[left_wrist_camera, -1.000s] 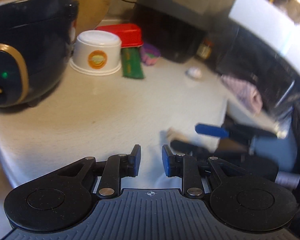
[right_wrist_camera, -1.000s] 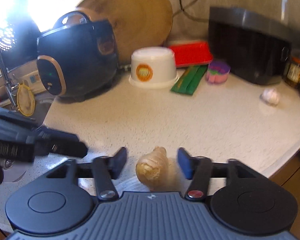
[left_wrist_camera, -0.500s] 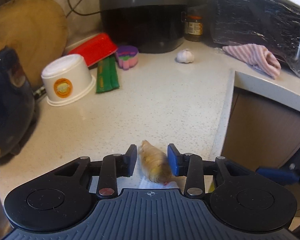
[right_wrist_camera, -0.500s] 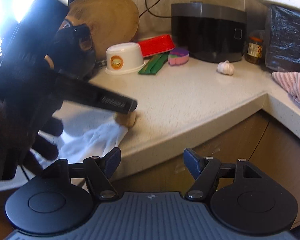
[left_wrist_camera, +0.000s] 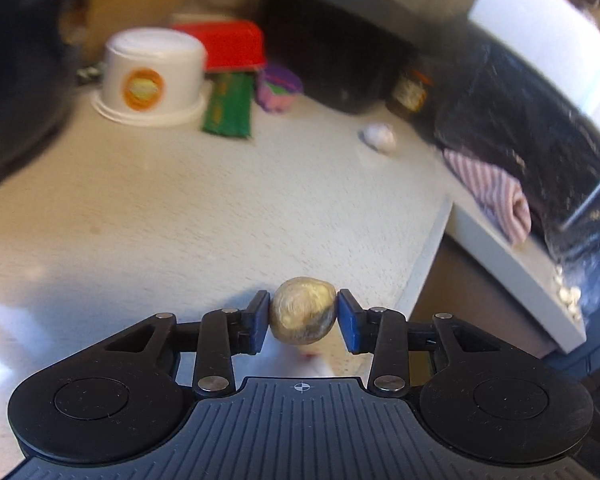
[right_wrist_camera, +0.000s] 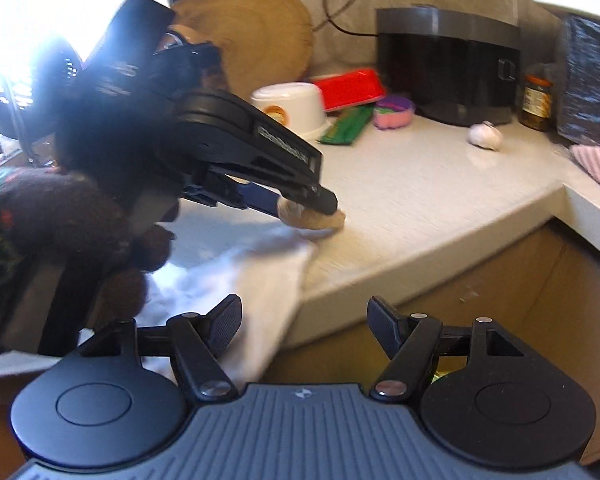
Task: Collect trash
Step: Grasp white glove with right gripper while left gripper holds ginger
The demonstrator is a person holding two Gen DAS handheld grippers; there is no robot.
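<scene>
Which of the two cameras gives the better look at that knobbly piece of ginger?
The left wrist view: the ginger sits end-on, close and sharp, between the left gripper fingers. In the right wrist view it is smaller, blurred and partly hidden under that gripper.

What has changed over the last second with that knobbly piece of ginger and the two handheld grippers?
The left gripper swung over to the knobbly beige ginger root, which now sits between its jaws. The right gripper drew back off the counter edge, empty. The upturned white bowl and garlic bulb stayed put.
</scene>
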